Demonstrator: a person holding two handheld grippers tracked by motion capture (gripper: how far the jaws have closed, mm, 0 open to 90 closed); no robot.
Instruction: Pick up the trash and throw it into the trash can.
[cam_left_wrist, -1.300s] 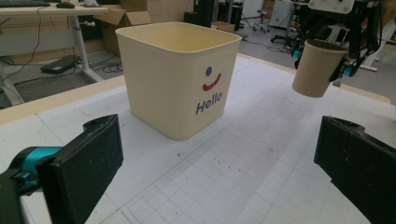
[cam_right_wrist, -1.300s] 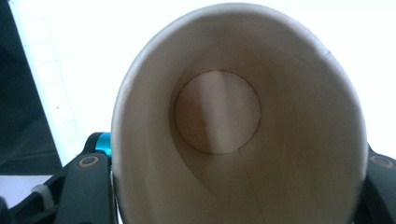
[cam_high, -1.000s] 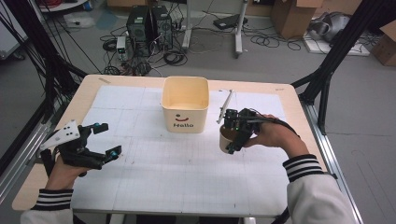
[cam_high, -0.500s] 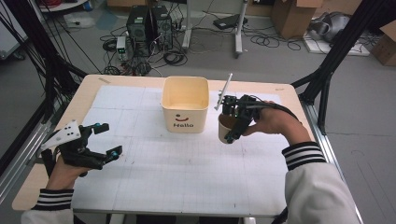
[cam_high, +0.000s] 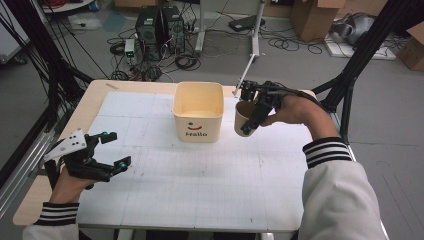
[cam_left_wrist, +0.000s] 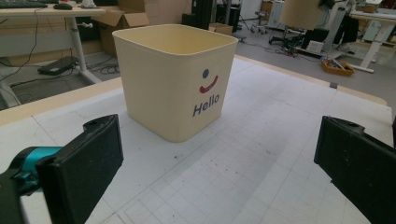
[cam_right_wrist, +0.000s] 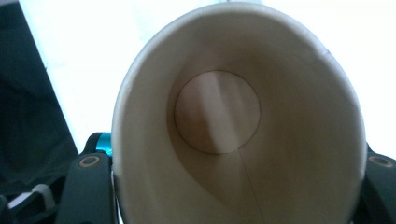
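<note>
A brown paper cup (cam_high: 242, 116) hangs in the air just right of a cream square tub (cam_high: 198, 111) marked "Hello". My right gripper (cam_high: 249, 124) is shut on the cup, one jaw on each side of it. In the right gripper view the cup (cam_right_wrist: 233, 126) faces me mouth first, and its inside holds nothing. My left gripper (cam_high: 112, 150) rests low over the table's left front with its jaws wide open and nothing between them. In the left gripper view the tub (cam_left_wrist: 175, 77) stands ahead of the open jaws, and the cup (cam_left_wrist: 301, 13) shows at the top right.
A white gridded mat (cam_high: 200, 175) covers the wooden table (cam_high: 87, 107). A thin light rod (cam_high: 245, 75) sticks up behind the right gripper. Black frame posts (cam_high: 352, 75) stand at the table's sides, with cables and computer cases (cam_high: 160, 25) on the floor beyond.
My right gripper has lifted the cup off the table and carried it up and back, beside the tub's right wall. The left gripper has stayed put.
</note>
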